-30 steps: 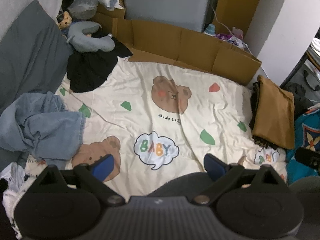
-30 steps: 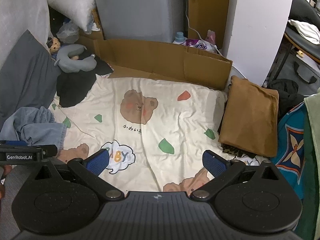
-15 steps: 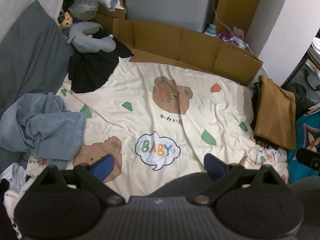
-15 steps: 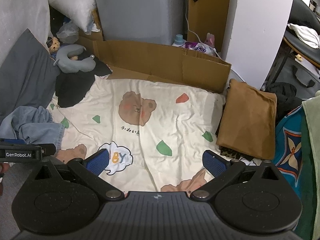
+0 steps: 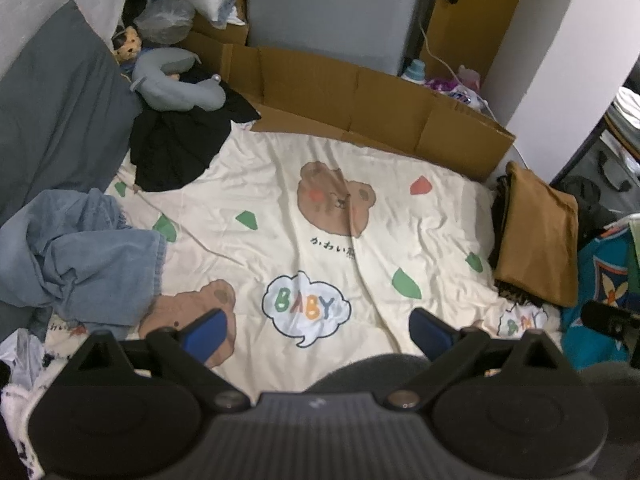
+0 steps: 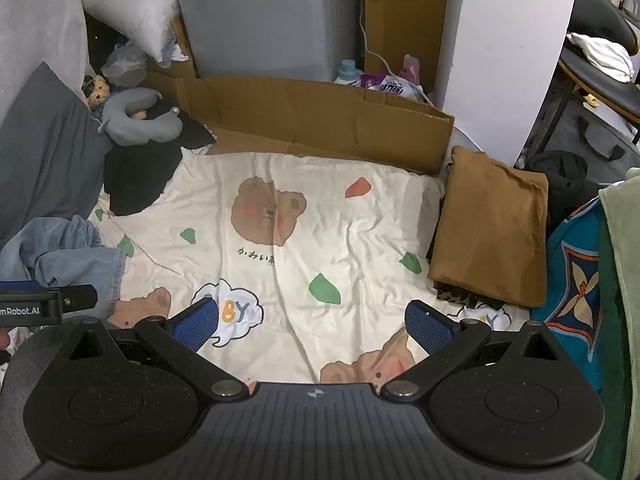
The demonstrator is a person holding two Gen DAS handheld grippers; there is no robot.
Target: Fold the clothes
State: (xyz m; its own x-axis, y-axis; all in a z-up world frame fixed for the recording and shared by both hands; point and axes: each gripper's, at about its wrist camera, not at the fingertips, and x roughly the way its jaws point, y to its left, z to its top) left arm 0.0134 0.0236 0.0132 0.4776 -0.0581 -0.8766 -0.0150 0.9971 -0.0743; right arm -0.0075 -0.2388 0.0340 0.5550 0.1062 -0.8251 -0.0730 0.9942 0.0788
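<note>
Done: brown garment (image 6: pixel 490 228) folded, frame right | Left: jeans (image 5: pixel 76 256), black garment (image 5: pixel 176 152) crumpled, frame left | left gripper (image 5: pixel 316 330), right gripper (image 6: pixel 312 324): both wide, empty

The left black two-finger gripper with blue padded fingertips (image 5: pixel 316 330) is held with its jaws spread wide, nothing between them. Its left pad (image 5: pixel 204 330) and right pad (image 5: pixel 428 330) stand well apart. The right black two-finger gripper with blue textured fingertips (image 6: pixel 314 326) is likewise spread wide and grips nothing. Both grippers point forward and downward. In the right wrist view, the left gripper's black body (image 6: pixel 44 304) shows at the left edge.
</note>
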